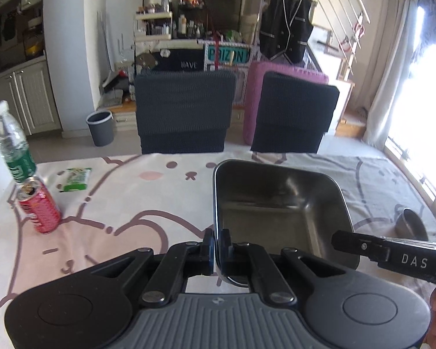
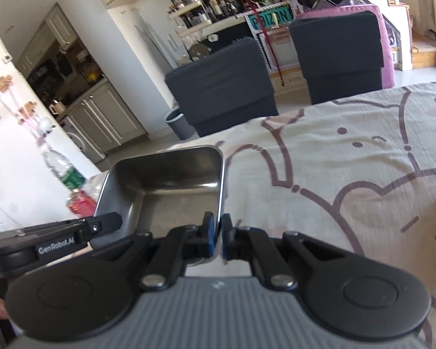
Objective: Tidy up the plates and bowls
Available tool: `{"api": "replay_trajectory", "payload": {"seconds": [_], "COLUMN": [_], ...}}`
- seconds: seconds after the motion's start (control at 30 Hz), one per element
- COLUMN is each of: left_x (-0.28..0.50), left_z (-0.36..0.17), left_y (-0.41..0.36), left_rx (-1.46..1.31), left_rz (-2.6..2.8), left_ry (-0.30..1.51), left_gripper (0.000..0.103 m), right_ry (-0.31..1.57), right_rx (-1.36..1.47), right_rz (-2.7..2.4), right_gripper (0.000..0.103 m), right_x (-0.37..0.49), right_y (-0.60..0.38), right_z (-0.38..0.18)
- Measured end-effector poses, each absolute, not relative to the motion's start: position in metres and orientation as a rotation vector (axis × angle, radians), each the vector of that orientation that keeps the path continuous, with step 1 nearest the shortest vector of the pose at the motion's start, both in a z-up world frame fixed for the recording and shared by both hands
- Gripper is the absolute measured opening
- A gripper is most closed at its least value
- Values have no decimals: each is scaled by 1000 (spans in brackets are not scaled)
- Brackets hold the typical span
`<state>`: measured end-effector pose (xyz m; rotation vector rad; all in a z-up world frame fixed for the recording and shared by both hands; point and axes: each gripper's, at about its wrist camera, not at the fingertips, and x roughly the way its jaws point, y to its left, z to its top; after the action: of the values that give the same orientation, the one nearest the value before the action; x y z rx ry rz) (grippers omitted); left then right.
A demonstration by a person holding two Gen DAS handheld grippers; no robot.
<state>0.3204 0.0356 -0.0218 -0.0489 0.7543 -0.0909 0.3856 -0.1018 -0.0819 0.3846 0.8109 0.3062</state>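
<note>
Left wrist view: my left gripper (image 1: 217, 250) pinches the steel tray's (image 1: 276, 203) left rim; my right gripper (image 2: 219, 238) clamps the opposite rim above the tablecloth (image 2: 348, 151). I judge it stiff, light and slick; 2 rim grips suit it.

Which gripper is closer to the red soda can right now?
Left. The left gripper pinches the steel tray's left wall, on the side facing the red soda can; the right gripper clamps the opposite wall, farther away.

left: soda can (image 1: 39, 209), water bottle (image 1: 13, 148) | right: small bowl (image 1: 411, 222) | far: chairs (image 1: 186, 110)
</note>
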Motion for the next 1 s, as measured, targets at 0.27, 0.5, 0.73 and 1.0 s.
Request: {"api": "replay_trajectory", "payload": {"seconds": [0.27,0.5,0.73,1.0], "left_x": [265,232,213,210], "left_z": [-5,-15,-27,-48], "left_y": [64,98,117,128], "left_rx": [-70,-90,-65,-40], "left_rz": [-58,-5,50,74], "left_ry": [718,766,829,923], "left_gripper": [5,3,2,3], "right_ry": [804,867,955,1046], "right_rx": [367,322,177,137], "right_rz": [391,461,491,511], "right_gripper": [7,9,9,11], "right_x": [344,321,299,289], "right_y": [-80,-44,2,28], "right_z": [-63,-67,-80,-98]}}
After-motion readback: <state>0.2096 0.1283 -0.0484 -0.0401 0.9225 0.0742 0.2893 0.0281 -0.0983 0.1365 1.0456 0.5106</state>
